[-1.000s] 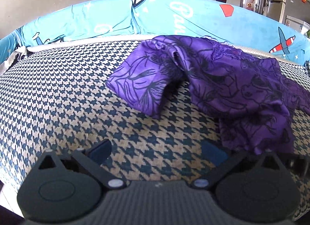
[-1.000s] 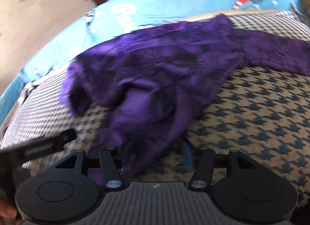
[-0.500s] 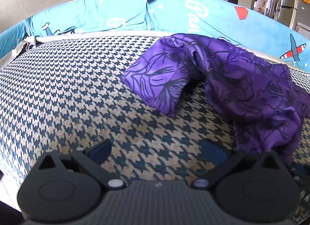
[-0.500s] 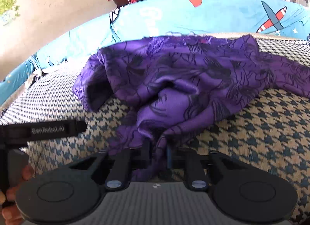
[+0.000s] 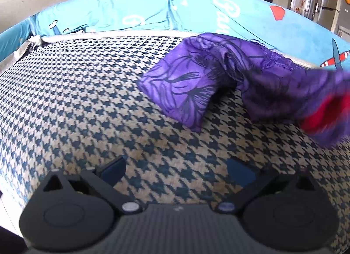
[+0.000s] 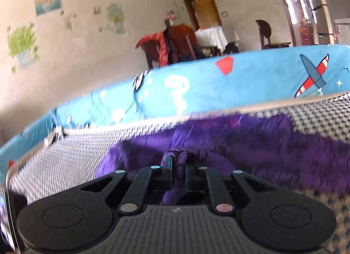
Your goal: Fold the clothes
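Purple garment [image 5: 218,83] on houndstooth cover [image 5: 76,111], long axis left-to-right, centre to right edge of frame.
Right gripper [image 6: 177,166] clenched on bunched fabric fold, frame centre; left gripper [image 5: 175,170] spread wide, empty, low centre; one flap pointing lower left.

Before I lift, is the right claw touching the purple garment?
Touching. The right wrist view shows the right claw shut on a bunched fold of the purple garment.
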`<state>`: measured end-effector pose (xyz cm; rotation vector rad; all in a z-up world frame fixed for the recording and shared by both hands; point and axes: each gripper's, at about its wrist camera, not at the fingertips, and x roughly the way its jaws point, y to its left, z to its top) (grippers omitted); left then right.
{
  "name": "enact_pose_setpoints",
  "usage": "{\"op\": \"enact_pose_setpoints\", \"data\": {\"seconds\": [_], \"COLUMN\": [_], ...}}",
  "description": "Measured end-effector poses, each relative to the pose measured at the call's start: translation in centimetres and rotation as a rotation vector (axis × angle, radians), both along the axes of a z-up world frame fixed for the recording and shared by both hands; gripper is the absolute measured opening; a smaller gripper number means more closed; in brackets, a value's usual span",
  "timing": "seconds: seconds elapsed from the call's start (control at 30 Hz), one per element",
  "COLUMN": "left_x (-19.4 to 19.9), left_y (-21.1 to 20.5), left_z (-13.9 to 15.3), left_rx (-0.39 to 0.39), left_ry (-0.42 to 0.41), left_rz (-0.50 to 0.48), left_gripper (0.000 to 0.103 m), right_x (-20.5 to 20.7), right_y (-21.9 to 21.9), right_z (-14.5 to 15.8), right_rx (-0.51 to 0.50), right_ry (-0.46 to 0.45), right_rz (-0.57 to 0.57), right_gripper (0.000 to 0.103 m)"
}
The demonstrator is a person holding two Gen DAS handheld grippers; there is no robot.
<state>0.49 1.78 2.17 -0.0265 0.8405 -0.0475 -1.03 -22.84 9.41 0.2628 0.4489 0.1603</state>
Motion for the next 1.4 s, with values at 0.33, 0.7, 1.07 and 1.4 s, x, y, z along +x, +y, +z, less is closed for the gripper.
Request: {"op": "enact_pose_setpoints", "data": {"seconds": [0.33,0.7,1.07,1.4], "left_x": [5.6,12.9,17.6,21.0], "left_y": [-1.3,-1.7,-2.0,-0.9], "left_z": [0.0,0.7,0.7,1.2], "left_rx": [0.068,0.174,0.156,0.11], "left_ry": [-0.003,-0.007,0.03,0.025], "left_rz": [0.0,-0.002,0.028,0.1], "left_gripper": [0.103,0.103,0.103,0.103], "right_x": [6.2,10.5,14.0,12.0], "right_y": [-5.7,-9.3,-10.3,-12.6], "right_z": [0.3,0.6,-0.6,1.0], "right_rx": [0.132,0.148,0.042,0.026], "right_ry": [-0.005,-0.027,0.025,0.002], "right_rz": [-0.157,-0.291,-0.431,-0.533], "right_gripper": [0.012,0.012,0.012,0.056]}}
